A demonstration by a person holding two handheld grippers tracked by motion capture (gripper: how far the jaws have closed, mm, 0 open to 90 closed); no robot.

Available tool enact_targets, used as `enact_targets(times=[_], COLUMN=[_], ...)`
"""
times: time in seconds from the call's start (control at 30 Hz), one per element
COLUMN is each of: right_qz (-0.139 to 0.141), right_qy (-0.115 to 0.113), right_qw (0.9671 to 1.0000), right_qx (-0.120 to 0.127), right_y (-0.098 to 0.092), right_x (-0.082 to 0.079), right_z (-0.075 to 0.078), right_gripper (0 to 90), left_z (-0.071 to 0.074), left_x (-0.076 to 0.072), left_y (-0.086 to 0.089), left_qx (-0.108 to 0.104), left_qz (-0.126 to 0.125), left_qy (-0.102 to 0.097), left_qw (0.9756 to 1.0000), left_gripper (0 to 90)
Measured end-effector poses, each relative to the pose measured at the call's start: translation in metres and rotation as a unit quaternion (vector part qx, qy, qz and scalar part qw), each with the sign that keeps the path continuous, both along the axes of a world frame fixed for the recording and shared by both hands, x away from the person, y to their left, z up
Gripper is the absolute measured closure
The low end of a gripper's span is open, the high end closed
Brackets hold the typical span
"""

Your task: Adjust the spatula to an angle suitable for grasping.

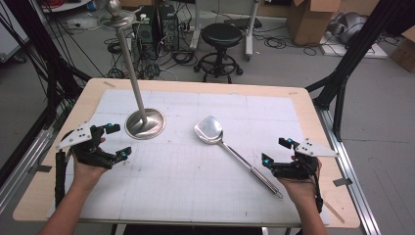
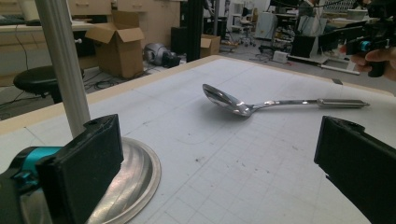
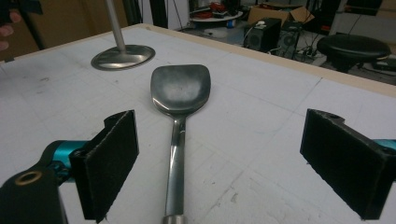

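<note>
High view puts 2 grippers on the table, 1 at each lower corner of the frame. At lower left, the left gripper (image 1: 114, 141) is held by the person's left hand (image 1: 87, 165), its 2 jaws spread wide and holding nothing; the upper jaw's tip lies just beside the rim of the round metal base (image 1: 145, 124), but whether it touches cannot be told from this angle. At lower right, the right gripper (image 1: 275, 151) sits in the right hand (image 1: 302, 182), jaws likewise wide apart and gripping nothing, close to the end of the spoon's handle.

1 metal serving spoon (image 1: 230, 149) lies flat on the white gridded mat (image 1: 195, 186), right of centre, bowl toward the upper left and handle running down toward the lower right. 1 stand rises from the base: a slim metal pole (image 1: 131, 63) leaning toward the upper left of the frame.

Left gripper view shows its 2 black pads far apart at the bottom corners, the left one low over the base (image 2: 140, 182) beside the pole (image 2: 63, 65). The spoon (image 2: 261, 103) lies beyond, right of centre in the upper half, well apart from both jaws.

Right gripper view shows its jaws equally wide, with the spoon's handle (image 3: 175, 163) running up between them, touching neither, and the bowl (image 3: 181, 88) at upper centre. The base (image 3: 123, 57) stands at upper left.

Beyond the table in the high view stand 1 black stool (image 1: 221, 39) and 2 cardboard boxes (image 1: 308, 19) at upper right.
</note>
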State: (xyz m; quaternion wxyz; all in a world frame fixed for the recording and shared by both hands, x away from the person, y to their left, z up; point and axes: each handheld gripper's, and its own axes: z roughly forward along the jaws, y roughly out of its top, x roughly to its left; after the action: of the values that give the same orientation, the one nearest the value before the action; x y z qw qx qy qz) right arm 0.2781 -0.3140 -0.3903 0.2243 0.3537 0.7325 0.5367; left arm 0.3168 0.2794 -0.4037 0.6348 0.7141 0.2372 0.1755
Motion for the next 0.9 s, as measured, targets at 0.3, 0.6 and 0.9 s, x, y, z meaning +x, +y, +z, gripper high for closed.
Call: enact_targets(times=[0.3,0.6,0.9], right_qz=[-0.002,0.023,0.022], right_qy=[0.005,0.031,0.071], right_qw=[1.0000,0.9980,0.9937], right_qx=[-0.008,-0.050,-0.084], right_y=[0.001,0.016,0.030], right_x=[-0.001,0.001,0.011], right_z=[0.001,0.000,-0.008], right_gripper=[10.3,10.3,10.3], left_z=[0.001,0.002,0.002], left_x=[-0.001,0.000,0.001], left_y=[0.001,-0.002,-0.004], left_qx=[0.000,0.006,0.015], left_qz=[0.000,-0.004,-0.004], left_qy=[-0.002,-0.005,-0.007], left_qw=[1.0000,1.0000,0.9999], left_gripper=[1.7,1.7,1.7])
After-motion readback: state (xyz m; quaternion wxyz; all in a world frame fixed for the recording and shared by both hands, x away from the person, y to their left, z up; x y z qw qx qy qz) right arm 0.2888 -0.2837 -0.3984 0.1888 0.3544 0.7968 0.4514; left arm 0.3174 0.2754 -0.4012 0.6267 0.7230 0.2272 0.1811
